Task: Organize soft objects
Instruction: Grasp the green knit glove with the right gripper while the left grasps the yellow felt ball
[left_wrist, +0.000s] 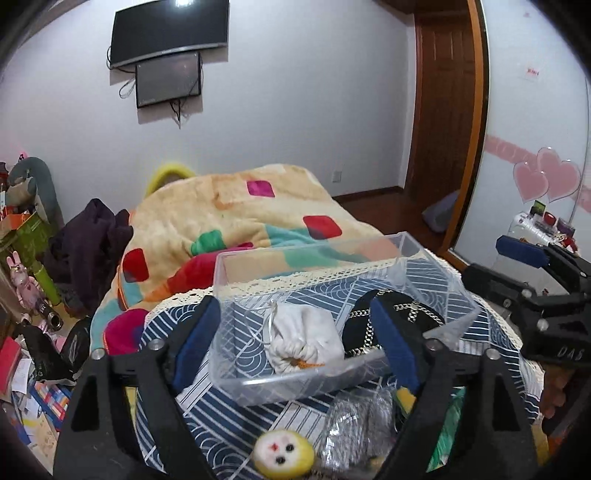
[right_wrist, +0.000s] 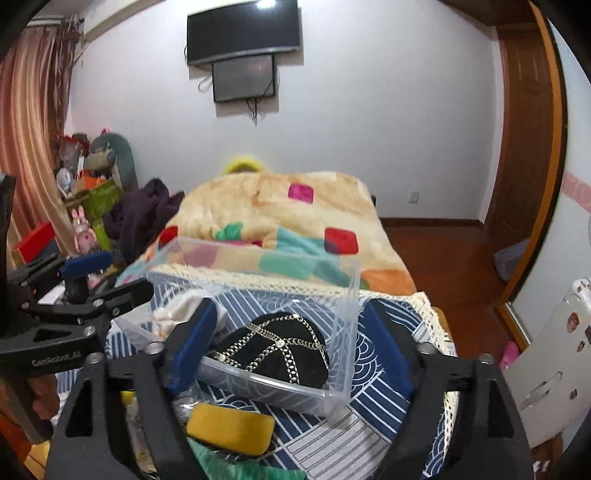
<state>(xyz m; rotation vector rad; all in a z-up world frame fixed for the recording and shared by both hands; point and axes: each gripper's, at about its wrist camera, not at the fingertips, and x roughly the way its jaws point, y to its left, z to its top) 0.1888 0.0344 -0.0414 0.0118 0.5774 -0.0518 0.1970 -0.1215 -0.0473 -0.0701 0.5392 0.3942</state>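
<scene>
Both views are showing a clear plastic bin (left_wrist: 314, 317) sitting on a blue-and-white patterned cloth (left_wrist: 236, 417), the landmark for all positions below. Inside the bin a white drawstring pouch (left_wrist: 304, 338) is lying toward its left side and a black chain-trimmed cap (right_wrist: 273, 345) toward its right. In front of the bin, on the cloth, a round yellow plush face (left_wrist: 282, 456), a silver crinkled piece (left_wrist: 354, 428), a yellow pad (right_wrist: 231, 426) and a green knitted item (right_wrist: 236, 467) are waiting to be sorted.

The left gripper (left_wrist: 295, 338) is standing wide open and empty, its jaws straddling the bin's front left part. The right gripper (right_wrist: 295, 347) is likewise spread wide and carrying nothing, framing the bin's right end.

Risks, as judged from this arrangement: the bin looks light, so a jaw dipping toward the loose items is likely to catch its front wall and shove or tip it; the cap's chains may be snagging on a pad; the silver piece looks slippery and may be escaping a shallow pinch.

The items in front of the bin are being largely hidden by the gripper bodies; what the silver and green pieces are is staying uncertain. The bin's far wall is hard to separate from the blanket (left_wrist: 229, 214) behind it.
</scene>
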